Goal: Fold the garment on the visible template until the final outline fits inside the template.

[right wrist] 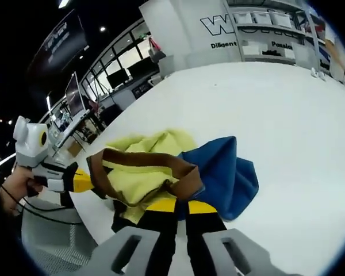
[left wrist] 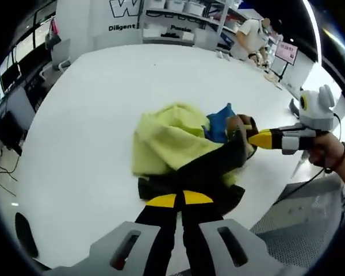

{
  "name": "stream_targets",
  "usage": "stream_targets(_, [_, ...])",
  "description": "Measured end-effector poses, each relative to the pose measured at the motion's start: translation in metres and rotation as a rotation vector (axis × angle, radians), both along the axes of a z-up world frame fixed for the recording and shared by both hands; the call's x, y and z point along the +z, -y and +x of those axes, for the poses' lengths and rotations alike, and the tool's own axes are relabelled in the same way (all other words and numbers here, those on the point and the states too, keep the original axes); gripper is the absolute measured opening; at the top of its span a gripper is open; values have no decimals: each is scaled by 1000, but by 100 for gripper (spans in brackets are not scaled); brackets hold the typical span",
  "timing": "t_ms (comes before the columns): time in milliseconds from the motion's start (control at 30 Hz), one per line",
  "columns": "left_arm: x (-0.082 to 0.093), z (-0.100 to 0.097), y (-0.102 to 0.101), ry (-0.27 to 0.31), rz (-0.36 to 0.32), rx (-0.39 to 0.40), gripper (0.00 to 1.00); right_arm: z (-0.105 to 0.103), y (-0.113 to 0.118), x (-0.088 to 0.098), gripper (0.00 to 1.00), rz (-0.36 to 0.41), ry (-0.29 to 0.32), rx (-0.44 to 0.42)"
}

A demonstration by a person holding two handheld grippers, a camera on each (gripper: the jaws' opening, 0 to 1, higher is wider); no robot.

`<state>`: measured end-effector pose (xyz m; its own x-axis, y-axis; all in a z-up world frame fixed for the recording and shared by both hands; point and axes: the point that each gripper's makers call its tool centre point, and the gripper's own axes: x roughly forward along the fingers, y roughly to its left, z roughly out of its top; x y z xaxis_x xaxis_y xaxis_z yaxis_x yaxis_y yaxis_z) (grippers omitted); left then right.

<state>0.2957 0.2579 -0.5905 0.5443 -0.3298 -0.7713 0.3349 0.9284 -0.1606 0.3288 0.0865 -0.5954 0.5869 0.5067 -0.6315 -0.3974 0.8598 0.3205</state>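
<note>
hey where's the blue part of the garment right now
In the right gripper view the blue part lies on the white table, right of the yellow fabric, just beyond the right gripper.

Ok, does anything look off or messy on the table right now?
Yes. The garment is bunched in a crumpled yellow, blue and dark heap on the white table, not folded flat. Both the left gripper and right gripper are clamped on its fabric. No template outline is visible.

right claw [right wrist: 181,208]: clamped on brown band of crumpled yellow, blue and brown fabric garment [right wrist: 161,167] | left claw [right wrist: 86,178]: gripping band's far end | white desk [right wrist: 287,115] beneath
</note>
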Motion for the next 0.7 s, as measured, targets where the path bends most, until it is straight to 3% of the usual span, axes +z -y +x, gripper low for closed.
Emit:
stream_targets(300, [28, 2, -7, 74, -24, 29, 2, -1, 1, 26, 0, -15, 53, 1])
stream_targets(700, [57, 1, -15, 114, -25, 31, 2, 1, 1, 52, 0, -77, 139, 33])
